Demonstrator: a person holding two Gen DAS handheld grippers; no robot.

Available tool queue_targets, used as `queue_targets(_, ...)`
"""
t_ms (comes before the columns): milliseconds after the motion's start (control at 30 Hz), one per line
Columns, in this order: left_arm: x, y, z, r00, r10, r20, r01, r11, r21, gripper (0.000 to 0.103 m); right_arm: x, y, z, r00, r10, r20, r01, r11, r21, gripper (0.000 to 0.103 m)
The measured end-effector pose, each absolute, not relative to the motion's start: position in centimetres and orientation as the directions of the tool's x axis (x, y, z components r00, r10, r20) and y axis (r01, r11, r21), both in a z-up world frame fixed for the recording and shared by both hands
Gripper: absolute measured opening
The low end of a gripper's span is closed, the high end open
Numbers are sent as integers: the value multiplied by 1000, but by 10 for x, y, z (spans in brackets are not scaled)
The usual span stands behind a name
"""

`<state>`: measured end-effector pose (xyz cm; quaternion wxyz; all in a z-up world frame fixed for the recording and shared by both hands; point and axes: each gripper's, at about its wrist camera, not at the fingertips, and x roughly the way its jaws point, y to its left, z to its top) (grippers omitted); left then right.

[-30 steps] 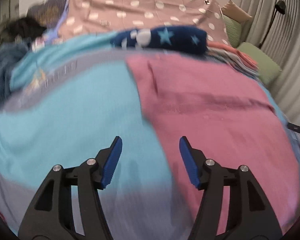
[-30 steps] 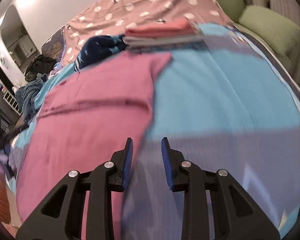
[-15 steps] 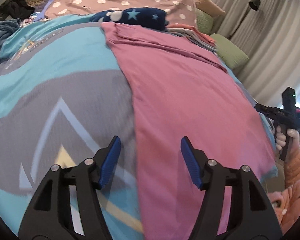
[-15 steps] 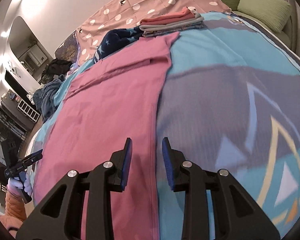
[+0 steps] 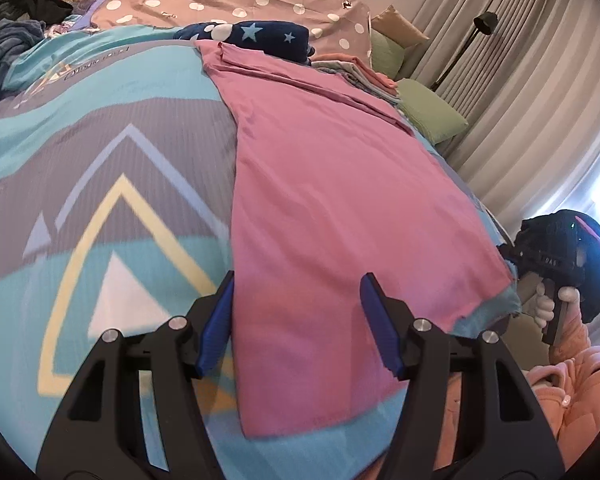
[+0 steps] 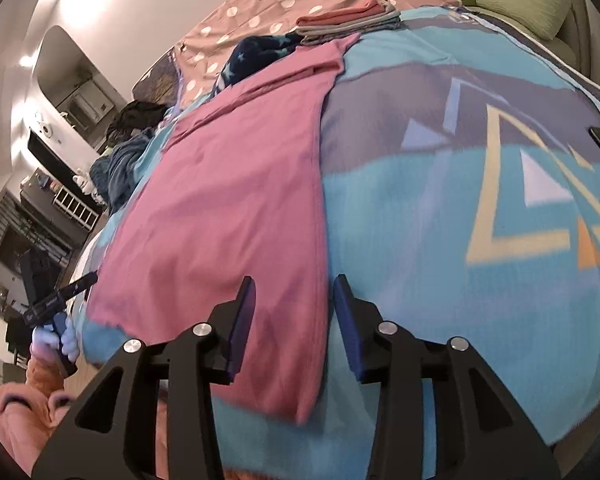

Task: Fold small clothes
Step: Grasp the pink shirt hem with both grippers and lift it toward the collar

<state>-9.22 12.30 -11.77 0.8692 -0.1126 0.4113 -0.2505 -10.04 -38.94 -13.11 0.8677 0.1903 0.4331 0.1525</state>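
A pink garment (image 5: 340,184) lies spread flat along the bed, its hem near me; it also shows in the right wrist view (image 6: 236,184). My left gripper (image 5: 300,320) is open and empty, hovering over the garment's near left corner. My right gripper (image 6: 294,320) is open and empty, above the garment's near right edge. The right gripper also shows at the far right of the left wrist view (image 5: 556,264), and the left gripper at the left of the right wrist view (image 6: 56,300).
The bed has a blue and grey patterned cover (image 5: 100,160). A stack of folded clothes (image 6: 348,20) and a navy star-print item (image 5: 260,36) lie at the far end. Green pillows (image 5: 432,112), curtains (image 5: 520,80) and a dark clothes heap (image 6: 120,160) flank the bed.
Both grippers have pulled back toward the near end of the garment. The right gripper's jaws have opened wider. The pink garment has stayed flat.
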Motion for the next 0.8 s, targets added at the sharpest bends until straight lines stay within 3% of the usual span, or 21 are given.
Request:
queue_targets(267, -124, 127, -123, 501, -587, -635, 349, 809, -473, 62, -133, -393, -143, 546, 513, -663, -114, 829, 547, 42)
queue_targets(433, -110, 133, -129, 489, -662, -568, 329, 743, -582, 59, -113, -399, -150, 537, 600, -593, -84, 737, 670, 47)
queue_targets(467, -104, 133, -130, 488, -670, -560, 326, 735, -595, 41, -109, -399, -149, 538, 614, -577, -82, 720, 689, 43)
queue_targets(500, -97, 131, -133, 481, -673, -562, 313, 731, -607, 13, -105, -399, -147, 537, 619, -573, -78, 713, 697, 17)
queue_targets(533, -90, 129, -137, 470, -675, -569, 290, 727, -622, 3, -102, -397, -147, 527, 636, -564, -70, 694, 717, 3)
queue_targets(633, -85, 128, -127, 494, -689, -531, 287, 706, -648, 2, -103, -397, -123, 581, 663, -472, -112, 639, 761, 3)
queue_targets(800, -111, 127, -50, 598, -703, -384, 444, 690, -572, 2, -116, -413, -57, 704, 650, -286, -255, 607, 753, 3)
